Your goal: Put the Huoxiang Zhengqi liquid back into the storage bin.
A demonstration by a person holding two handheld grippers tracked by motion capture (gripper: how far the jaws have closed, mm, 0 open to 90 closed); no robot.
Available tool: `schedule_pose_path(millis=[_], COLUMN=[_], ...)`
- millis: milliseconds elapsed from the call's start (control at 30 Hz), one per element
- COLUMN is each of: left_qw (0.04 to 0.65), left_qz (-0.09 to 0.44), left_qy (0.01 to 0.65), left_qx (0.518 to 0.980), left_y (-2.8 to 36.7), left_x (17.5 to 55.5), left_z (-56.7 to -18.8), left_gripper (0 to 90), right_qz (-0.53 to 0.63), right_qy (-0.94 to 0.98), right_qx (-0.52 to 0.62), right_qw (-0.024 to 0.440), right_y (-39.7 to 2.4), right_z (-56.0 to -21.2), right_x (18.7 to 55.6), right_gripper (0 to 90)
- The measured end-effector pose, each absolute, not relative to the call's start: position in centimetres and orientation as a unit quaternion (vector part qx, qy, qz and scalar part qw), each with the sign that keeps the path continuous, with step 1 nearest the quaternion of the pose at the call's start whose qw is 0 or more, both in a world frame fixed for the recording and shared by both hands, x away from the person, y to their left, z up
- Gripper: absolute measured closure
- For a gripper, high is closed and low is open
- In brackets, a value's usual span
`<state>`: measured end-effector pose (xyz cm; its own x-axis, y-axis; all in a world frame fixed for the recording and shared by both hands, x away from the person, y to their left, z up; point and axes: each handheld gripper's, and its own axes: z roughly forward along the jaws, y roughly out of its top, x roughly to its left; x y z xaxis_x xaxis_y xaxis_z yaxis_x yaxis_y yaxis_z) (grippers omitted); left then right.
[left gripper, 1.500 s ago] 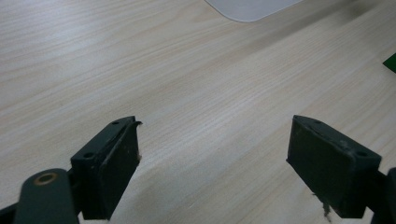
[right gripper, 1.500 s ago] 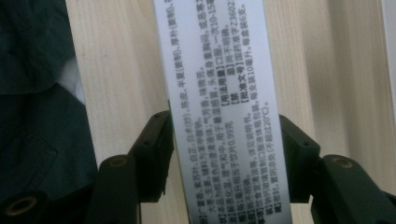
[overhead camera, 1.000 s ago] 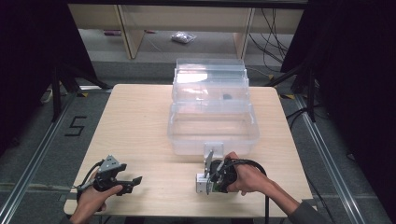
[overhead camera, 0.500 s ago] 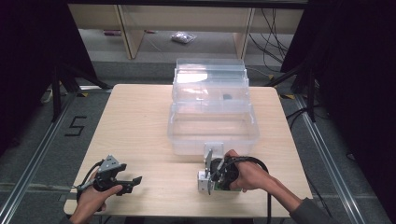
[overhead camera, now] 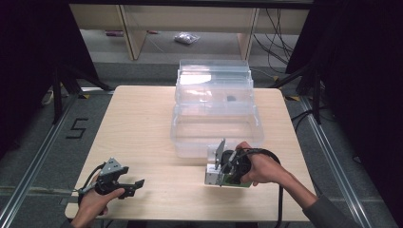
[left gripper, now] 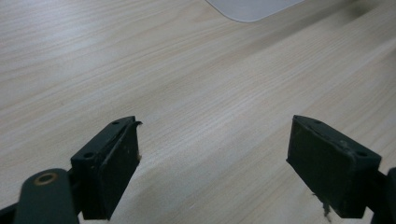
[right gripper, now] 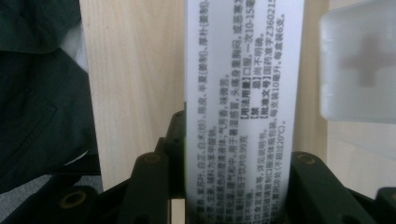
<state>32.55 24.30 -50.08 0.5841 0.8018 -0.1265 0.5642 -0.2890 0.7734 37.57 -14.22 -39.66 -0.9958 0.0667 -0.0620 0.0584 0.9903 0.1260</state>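
Note:
A white medicine box [right gripper: 243, 93] printed with small black text stands upright between the jaws of my right gripper [right gripper: 233, 186]. The jaws press on both its sides. In the high view this gripper [overhead camera: 222, 172] and the box [overhead camera: 209, 178] are near the table's front edge, right of centre, just in front of a clear plastic bin [overhead camera: 214, 123]. My left gripper [overhead camera: 135, 184] rests at the front left of the table. Its jaws [left gripper: 215, 158] stand wide apart over bare wood with nothing between them.
The clear bin has its lid [overhead camera: 214, 78] folded open behind it, and a small dark thing [overhead camera: 231, 99] lies inside. The bin's corner [right gripper: 359, 70] is close to the held box. The light wooden table [overhead camera: 138, 128] is bare on its left half. Shelves [overhead camera: 128, 28] stand beyond it.
My right gripper has risen a little with the white box in its jaws. The left gripper has stayed where it was.

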Motion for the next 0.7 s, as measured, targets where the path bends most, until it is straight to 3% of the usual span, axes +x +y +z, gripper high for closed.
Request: schedule_pose_path(millis=[700], left_qw=[0.413], left_qz=[0.145], left_qy=[0.43], left_qx=[0.79], left_y=[24.3], left_x=[32.6], left_z=[-50.2], left_gripper=[16.0], right_qz=[0.071], right_qy=[0.994], right_qx=[0.048], right_qw=[0.062], right_y=[-16.5], right_z=[-34.5], right_x=[40.6], right_gripper=[65.1])
